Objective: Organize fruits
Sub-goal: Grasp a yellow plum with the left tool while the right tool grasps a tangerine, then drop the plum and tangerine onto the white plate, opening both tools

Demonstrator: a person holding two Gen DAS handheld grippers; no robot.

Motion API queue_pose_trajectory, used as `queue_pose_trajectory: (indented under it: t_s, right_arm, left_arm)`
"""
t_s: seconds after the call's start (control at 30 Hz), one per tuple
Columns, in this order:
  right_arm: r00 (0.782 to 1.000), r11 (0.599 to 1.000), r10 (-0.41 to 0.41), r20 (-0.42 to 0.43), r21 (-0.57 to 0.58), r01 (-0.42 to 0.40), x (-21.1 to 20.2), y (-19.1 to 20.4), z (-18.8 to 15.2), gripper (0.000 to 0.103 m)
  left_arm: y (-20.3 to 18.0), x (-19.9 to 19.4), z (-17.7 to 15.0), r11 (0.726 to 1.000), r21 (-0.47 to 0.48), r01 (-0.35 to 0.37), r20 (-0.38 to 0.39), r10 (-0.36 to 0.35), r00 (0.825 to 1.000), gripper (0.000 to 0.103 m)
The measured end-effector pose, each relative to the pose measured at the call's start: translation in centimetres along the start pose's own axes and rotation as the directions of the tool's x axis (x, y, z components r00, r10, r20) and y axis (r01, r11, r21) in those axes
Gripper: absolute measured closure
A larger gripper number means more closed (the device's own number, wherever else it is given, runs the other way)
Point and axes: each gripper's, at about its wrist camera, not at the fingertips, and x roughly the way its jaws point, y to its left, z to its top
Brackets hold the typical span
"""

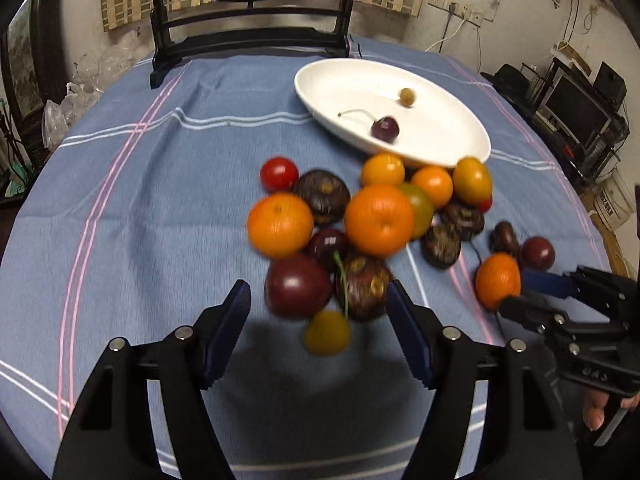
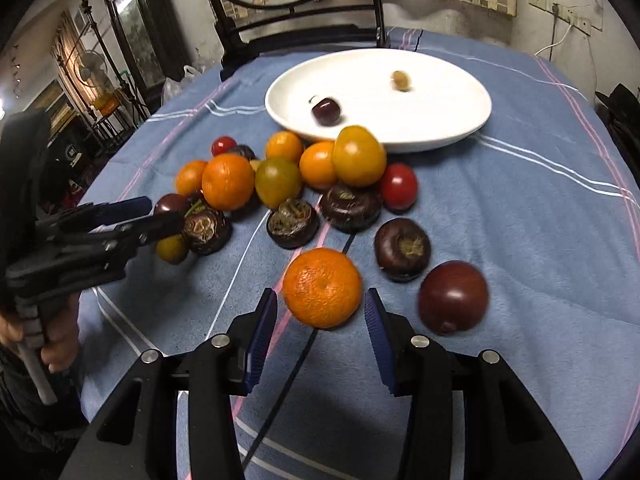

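A pile of fruits lies on the blue cloth in front of a white oval plate (image 1: 440,148) (image 2: 440,128). The plate holds a dark cherry (image 1: 385,129) (image 2: 326,111) and a small tan fruit (image 1: 407,97) (image 2: 400,80). My left gripper (image 1: 318,300) is open, its jaws either side of a dark red plum (image 1: 296,286) and a dark chestnut-like fruit (image 1: 366,286), with a yellow fruit (image 1: 327,333) just in front. My right gripper (image 2: 320,312) is open, its jaws flanking an orange mandarin (image 2: 322,287) (image 1: 498,285) without clearly touching it.
A dark wooden stand (image 1: 248,40) (image 2: 296,20) sits at the table's far edge behind the plate. A dark red plum (image 2: 453,298) and a brown chestnut-like fruit (image 2: 402,249) lie right of my right gripper. Shelves and clutter surround the round table.
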Motion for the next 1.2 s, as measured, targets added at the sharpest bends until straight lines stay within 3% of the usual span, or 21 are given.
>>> queue_pose_trajectory:
  t_s: [0.07, 0.23, 0.3, 0.47, 0.6, 1.2]
  right_arm:
    - [0.999, 0.999, -0.032, 0.006, -0.016, 0.032, 0.3, 0.5, 0.1, 0.049]
    - [0.996, 0.996, -0.089, -0.018, -0.025, 0.088, 1.7, 0.7, 0.2, 0.049]
    - [0.993, 0.993, -0.114, -0.005, -0.038, 0.114, 1.8, 0.8, 0.0, 0.058]
    - [0.995, 0.994, -0.101, 0.005, -0.03, 0.101, 1.4, 0.5, -0.3, 0.059]
    - [0.996, 0.995, -0.094, 0.008, -0.031, 0.095, 1.0, 0.3, -0.7, 0.059]
    - [0.992, 0.998, -0.056, 0.111, -0.028, 0.059, -3.2, -0.1, -0.3, 0.06]
  left_arm:
    - [0.2, 0.0, -0.5, 1.0, 0.004, 0.002, -0.004, -0.002, 1.0, 0.035]
    - [0.5, 0.7, -1.3, 1.0, -0.011, 0.001, -0.036, -0.001, 0.999, 0.035]
    - [0.5, 1.0, -1.5, 1.0, -0.016, 0.006, -0.048, -0.007, 0.999, 0.036]
    - [0.0, 1.5, -1.8, 1.0, 0.004, -0.009, -0.058, 0.009, 0.998, 0.055]
    - [-0.7, 1.4, -1.9, 0.999, 0.031, -0.03, -0.058, 0.032, 0.998, 0.078]
    - [-3.3, -3.4, -1.0, 0.994, 0.101, -0.033, 0.081, 0.024, 0.996, 0.078]
